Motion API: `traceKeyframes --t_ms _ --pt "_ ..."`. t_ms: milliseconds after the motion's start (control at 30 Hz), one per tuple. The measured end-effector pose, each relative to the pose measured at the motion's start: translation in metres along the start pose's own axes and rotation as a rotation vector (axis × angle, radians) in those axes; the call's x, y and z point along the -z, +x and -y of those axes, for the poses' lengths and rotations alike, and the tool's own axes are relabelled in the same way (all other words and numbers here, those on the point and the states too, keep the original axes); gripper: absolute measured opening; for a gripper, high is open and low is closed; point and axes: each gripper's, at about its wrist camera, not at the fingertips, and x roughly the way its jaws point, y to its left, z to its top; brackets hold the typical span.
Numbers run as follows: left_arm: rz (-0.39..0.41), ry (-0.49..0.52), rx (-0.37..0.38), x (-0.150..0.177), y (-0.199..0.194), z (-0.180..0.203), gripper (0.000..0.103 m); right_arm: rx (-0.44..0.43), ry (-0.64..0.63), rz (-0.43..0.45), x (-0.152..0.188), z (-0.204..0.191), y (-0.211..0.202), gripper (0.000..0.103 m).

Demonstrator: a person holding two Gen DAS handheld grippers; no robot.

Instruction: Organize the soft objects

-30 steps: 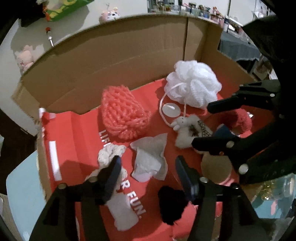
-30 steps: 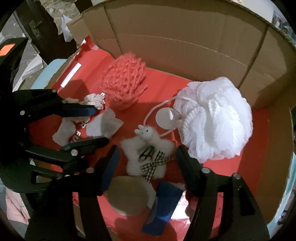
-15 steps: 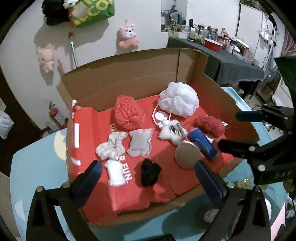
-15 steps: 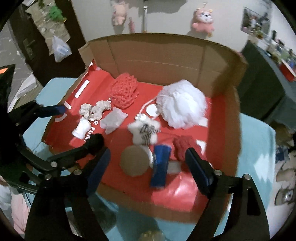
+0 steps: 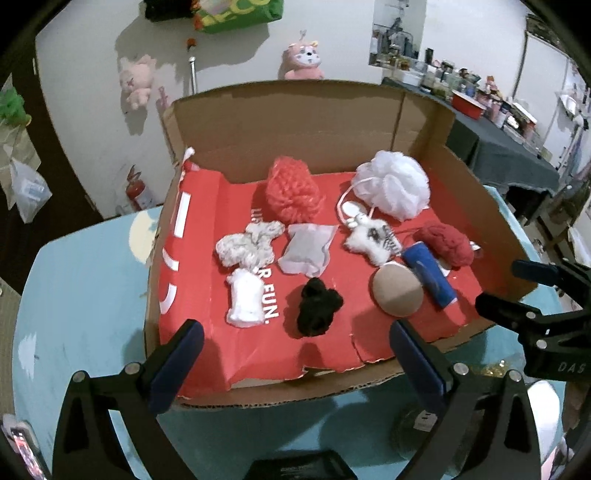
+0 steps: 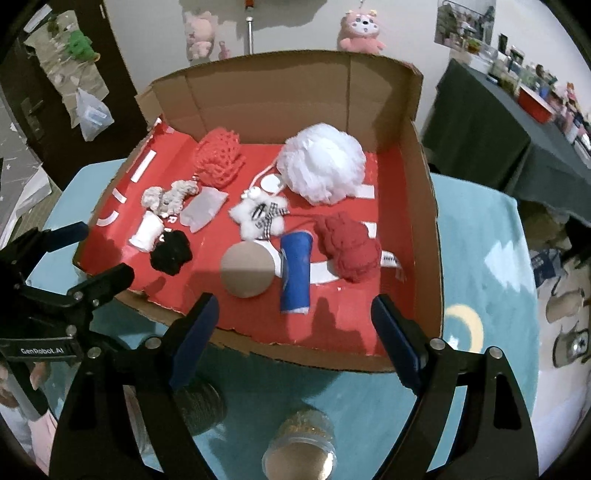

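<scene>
Turquoise tabletop (image 5: 81,280) is carrying one shallow cardboard box (image 5: 295,122), its back flaps standing upright, its floor lined in red with white lettering. Pink plush toys (image 6: 360,33) are hanging on the pale wall behind.

Contents, all lying on the red floor and apart from both tools:
- White mesh bath pouf (image 6: 319,162), fluffy, sitting at the back right, its cord looping toward the front.
- Coral knitted scrubber (image 5: 293,188), open-weave, sitting at the back centre.
- Dark red crinkled bundle (image 6: 349,245), resting at the right.
- Blue cloth roll (image 6: 295,271), lying beside a tan round pad (image 6: 248,269), the two touching.
- White furry toy (image 5: 371,238) with a checked bow, lying centre.
- Pale flat pouch (image 5: 308,249), lying just left of it.
- Cream chenille scrunchie (image 5: 249,245), with a small white roll (image 5: 245,302) lying just in front.
- Black fuzzy scrunchie (image 5: 317,306), lying near the front edge.

Left gripper (image 5: 291,354) is hovering over the box's front edge, jaws spread wide, carrying nothing. Right gripper (image 6: 295,328) is hovering likewise, jaws parted, carrying nothing.
</scene>
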Motion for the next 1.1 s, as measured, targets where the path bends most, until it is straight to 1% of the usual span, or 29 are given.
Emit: traceKeyframes --t_ms 200,433,467,533,633,800,1100 --pt "-0.014 -0.035 -0.006 0.006 0.01 -0.004 0.102 0.025 0.021 -0.008 0.004 0.003 0.013 0.084" --pt "-0.069 -0.038 -0.018 0.011 0.025 -0.002 0.102 0.047 0.019 -0.026 0.008 0.004 0.028 0.084" --pt "-0.066 -0.041 -0.013 0.011 0.025 -0.002 0.102 0.047 0.019 -0.03 0.009 0.005 0.029 0.084" --pt "-0.066 -0.041 -0.029 0.011 0.025 -0.003 0.102 0.033 0.036 -0.029 0.01 0.008 0.03 0.084" --pt "-0.079 -0.04 -0.016 0.01 0.028 -0.003 0.102 0.043 0.033 -0.029 0.01 0.009 0.031 0.084" --pt "-0.08 -0.049 -0.011 0.01 0.029 -0.004 0.102 0.025 0.044 -0.028 0.01 0.01 0.032 0.084" --pt "-0.073 -0.043 -0.014 0.009 0.029 -0.004 0.102 0.047 0.02 -0.02 0.01 0.007 0.033 0.084"
